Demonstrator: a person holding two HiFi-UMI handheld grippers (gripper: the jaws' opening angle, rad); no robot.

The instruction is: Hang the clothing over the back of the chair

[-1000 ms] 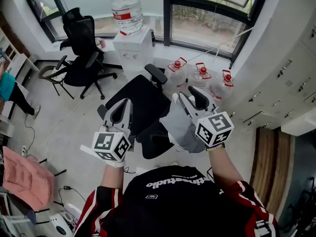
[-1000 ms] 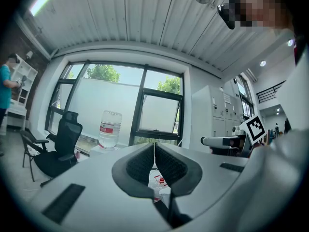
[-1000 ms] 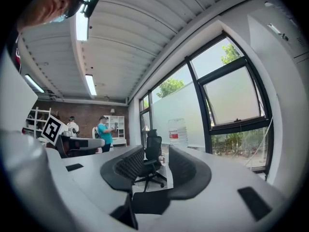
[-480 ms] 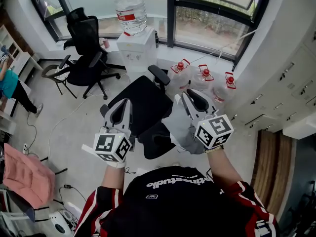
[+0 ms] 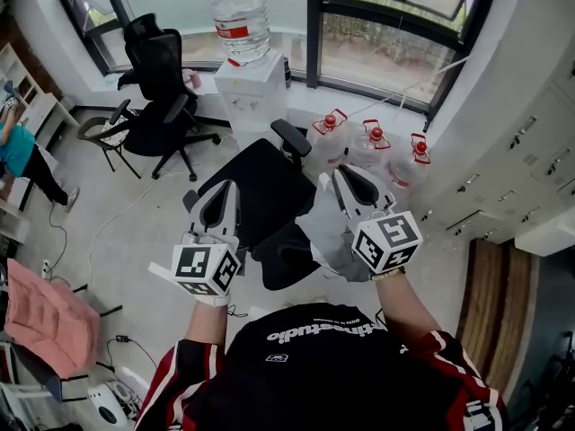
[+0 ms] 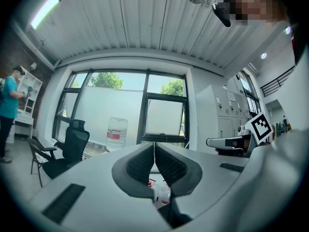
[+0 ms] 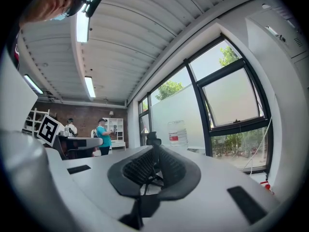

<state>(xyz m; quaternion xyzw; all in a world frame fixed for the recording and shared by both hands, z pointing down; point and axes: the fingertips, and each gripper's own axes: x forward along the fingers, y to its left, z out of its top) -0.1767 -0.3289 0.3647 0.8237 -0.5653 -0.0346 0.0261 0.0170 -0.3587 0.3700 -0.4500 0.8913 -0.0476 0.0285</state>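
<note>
A black office chair stands on the floor below both grippers. Grey clothing lies draped over its near right side, by the backrest. In the head view my right gripper hovers just above the clothing. Its jaws have just been closing and now stand together with nothing between them, as the right gripper view shows. My left gripper is held level over the chair's left side. Its pads meet on nothing in the left gripper view.
Behind the chair are a white water dispenser and three red-capped water jugs. A second black office chair stands at the back left and grey lockers line the right. A person in teal stands far left.
The right gripper's jaws have drawn together from a wide gap. Both hands stay in about the same place above the chair, and the clothing has not moved.
</note>
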